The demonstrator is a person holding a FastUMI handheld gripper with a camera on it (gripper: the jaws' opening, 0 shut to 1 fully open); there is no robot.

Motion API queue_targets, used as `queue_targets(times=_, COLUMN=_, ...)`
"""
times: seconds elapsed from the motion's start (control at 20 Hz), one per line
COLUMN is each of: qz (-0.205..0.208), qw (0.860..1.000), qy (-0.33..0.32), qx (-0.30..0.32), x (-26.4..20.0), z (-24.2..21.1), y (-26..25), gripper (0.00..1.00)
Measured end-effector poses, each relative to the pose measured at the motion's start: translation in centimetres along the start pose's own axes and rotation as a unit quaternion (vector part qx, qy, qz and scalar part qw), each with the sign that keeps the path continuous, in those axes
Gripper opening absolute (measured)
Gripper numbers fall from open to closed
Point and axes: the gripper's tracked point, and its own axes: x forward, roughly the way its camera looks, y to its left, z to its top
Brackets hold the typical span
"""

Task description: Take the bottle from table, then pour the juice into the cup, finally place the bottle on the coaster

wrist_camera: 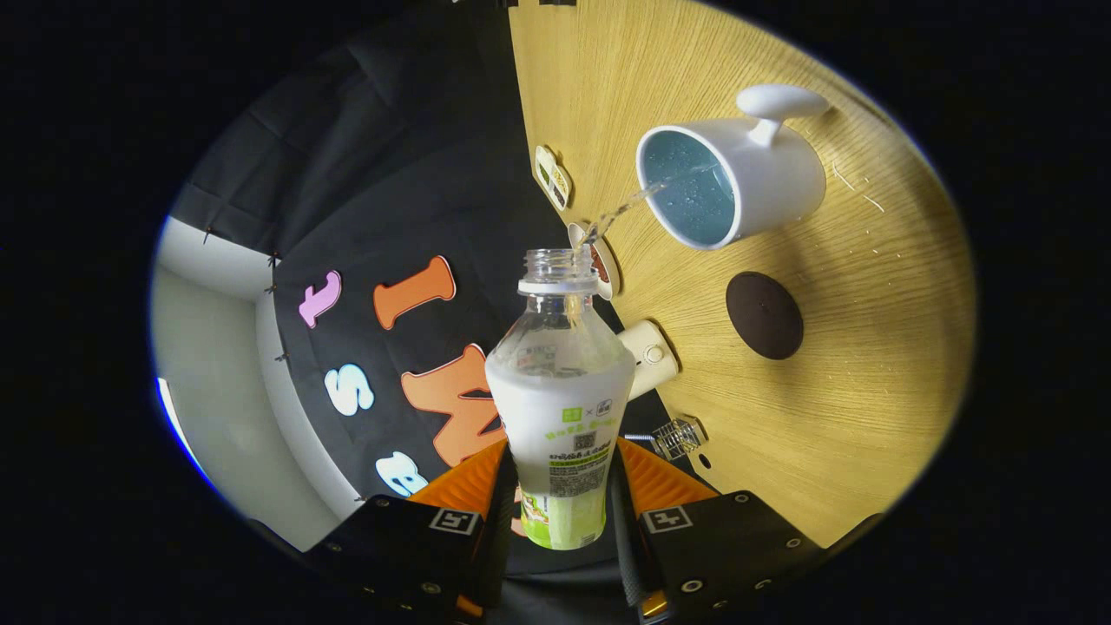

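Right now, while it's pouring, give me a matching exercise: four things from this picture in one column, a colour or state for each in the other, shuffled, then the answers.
Things:
1. bottle
2. cup
3. coaster
4. gripper

States:
A. dark brown, round, bare on the table
B. white outside, blue inside, taking the stream
C. uncapped, tipped, clamped between the fingers
D. shut on the bottle

Pairs: 1-C, 2-B, 3-A, 4-D

Clear glossy plastic bottle, smooth white cup, matt dark coaster, wood-grain table
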Motion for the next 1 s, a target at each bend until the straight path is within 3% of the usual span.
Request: queue_targets(times=1.0, qz=0.02, qw=0.997, qy=-0.012, qx=0.077, x=0.4, z=1.9, y=2.3, gripper=0.54)
